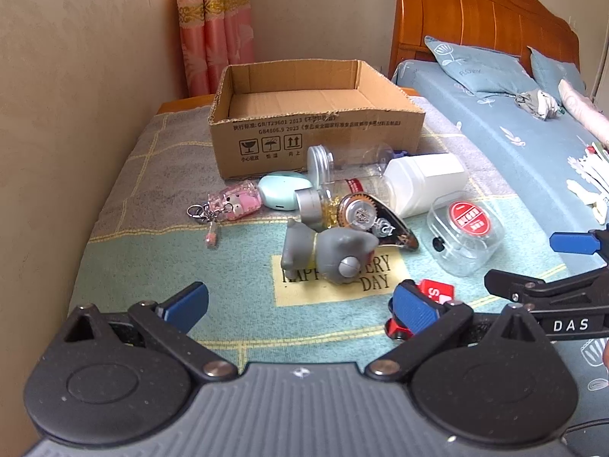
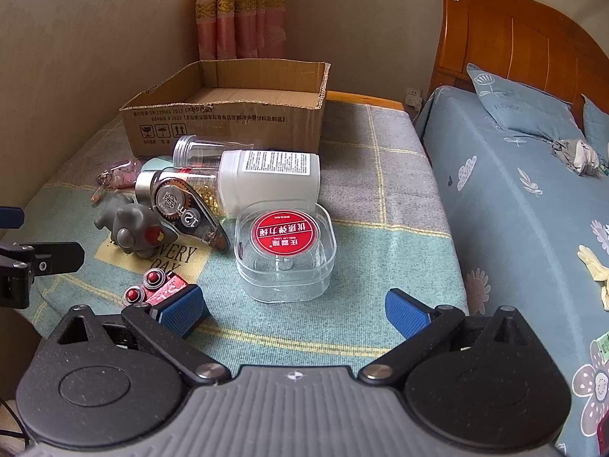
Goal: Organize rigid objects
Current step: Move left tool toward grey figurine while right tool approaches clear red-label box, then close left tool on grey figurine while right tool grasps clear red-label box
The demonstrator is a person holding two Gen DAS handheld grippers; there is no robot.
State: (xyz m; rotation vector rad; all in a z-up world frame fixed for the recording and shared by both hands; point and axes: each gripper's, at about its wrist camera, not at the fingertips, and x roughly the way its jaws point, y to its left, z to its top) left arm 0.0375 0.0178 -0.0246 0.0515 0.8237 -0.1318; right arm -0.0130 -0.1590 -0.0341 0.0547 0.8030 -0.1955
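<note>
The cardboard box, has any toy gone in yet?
Nothing yet: the cardboard box looks empty. Both the left gripper and right gripper are open, holding nothing. The grey toy, white bottle, clear case and the rest all wait on the blanket.
</note>
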